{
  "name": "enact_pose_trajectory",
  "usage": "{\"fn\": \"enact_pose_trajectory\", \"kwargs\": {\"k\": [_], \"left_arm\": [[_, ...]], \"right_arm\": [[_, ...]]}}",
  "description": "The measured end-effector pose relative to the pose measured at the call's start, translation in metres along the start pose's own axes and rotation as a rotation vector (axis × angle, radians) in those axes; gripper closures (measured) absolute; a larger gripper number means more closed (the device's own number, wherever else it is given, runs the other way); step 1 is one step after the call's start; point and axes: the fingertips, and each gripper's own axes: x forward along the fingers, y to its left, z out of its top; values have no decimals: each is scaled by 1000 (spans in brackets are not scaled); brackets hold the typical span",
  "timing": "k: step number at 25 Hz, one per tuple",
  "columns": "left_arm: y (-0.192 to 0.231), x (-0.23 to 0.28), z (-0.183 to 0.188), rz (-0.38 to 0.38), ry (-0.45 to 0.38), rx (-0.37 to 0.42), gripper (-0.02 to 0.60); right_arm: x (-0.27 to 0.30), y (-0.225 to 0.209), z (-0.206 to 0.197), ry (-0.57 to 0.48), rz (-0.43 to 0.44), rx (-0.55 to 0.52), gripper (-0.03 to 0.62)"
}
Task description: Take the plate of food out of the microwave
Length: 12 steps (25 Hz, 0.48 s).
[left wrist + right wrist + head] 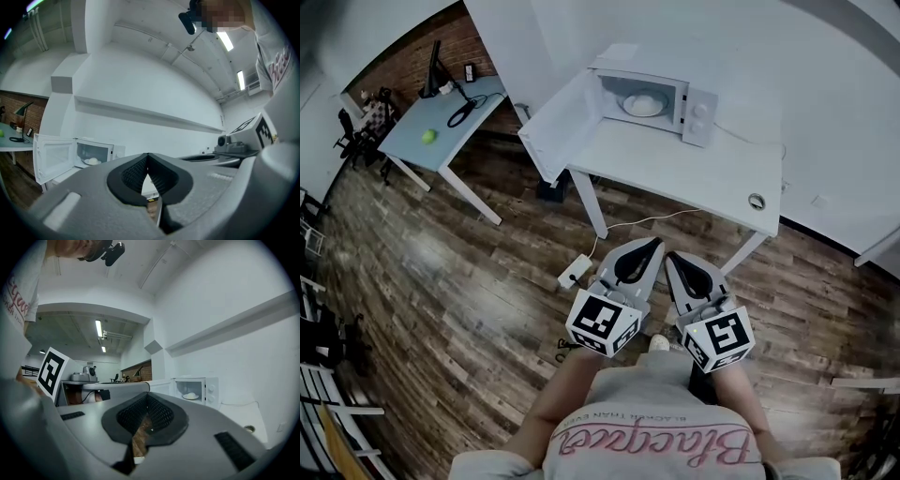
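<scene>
The room has white walls and a brown wood floor (441,281). A long white desk (712,183) stands by the wall. On its left end sits a white microwave (698,108) with its door (562,131) wide open. The plate of food (644,103) is inside it. The left gripper (654,244) and right gripper (671,257) hang over the floor, well apart from the desk. Both have their jaws pressed together on nothing.

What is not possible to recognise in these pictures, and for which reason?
- Food on the white plate inside the open white microwave: a pale mound, too small in every view.
- Small round object on the white table: too small, head view.
- Green ball-like thing on the grey desk: too small, head view.
</scene>
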Motion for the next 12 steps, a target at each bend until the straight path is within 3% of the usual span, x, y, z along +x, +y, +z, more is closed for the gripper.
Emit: {"fn": "enact_pose_trajectory", "kwargs": {"k": [12], "left_arm": [[24,68,-6,62,-10,-29,577]], "right_arm": [[28,-72,2,-7,30,18,582]]}}
